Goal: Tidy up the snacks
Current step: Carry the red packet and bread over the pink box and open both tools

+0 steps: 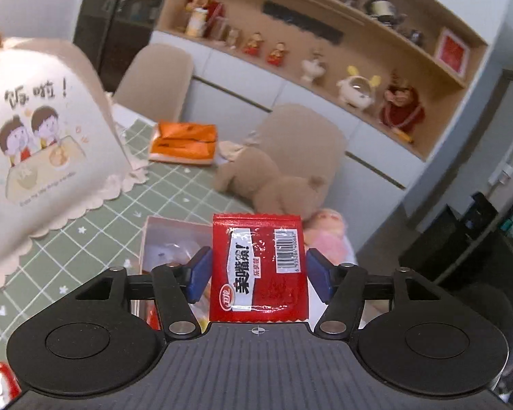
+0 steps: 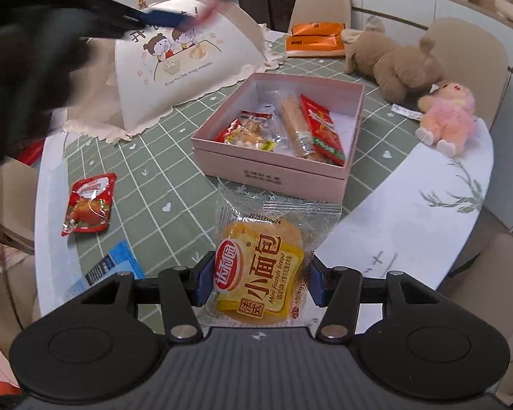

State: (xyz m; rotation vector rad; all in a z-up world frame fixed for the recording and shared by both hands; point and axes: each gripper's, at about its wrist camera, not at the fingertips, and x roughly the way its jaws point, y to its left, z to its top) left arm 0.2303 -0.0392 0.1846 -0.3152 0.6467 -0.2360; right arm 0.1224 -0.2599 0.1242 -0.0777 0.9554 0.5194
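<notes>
My left gripper (image 1: pixel 256 273) is shut on a red snack packet (image 1: pixel 258 266), held upright in the air above the pink box (image 1: pixel 147 235). It shows blurred at the top left of the right wrist view (image 2: pixel 167 17). My right gripper (image 2: pixel 258 278) is shut on a clear-wrapped mini French bread (image 2: pixel 260 270), just in front of the pink box (image 2: pixel 273 171). The box holds several snacks, among them a red packet (image 2: pixel 323 130) and a long biscuit stick (image 2: pixel 296 123). A red snack pouch (image 2: pixel 89 205) and a blue packet (image 2: pixel 109 268) lie on the table to the left.
A white food-cover tent (image 2: pixel 188 65) stands behind and left of the box. An orange packet (image 2: pixel 314 39), a brown plush (image 2: pixel 393 61) and a pink plush (image 2: pixel 448 119) lie at the far and right side. Chairs ring the table (image 2: pixel 410 212).
</notes>
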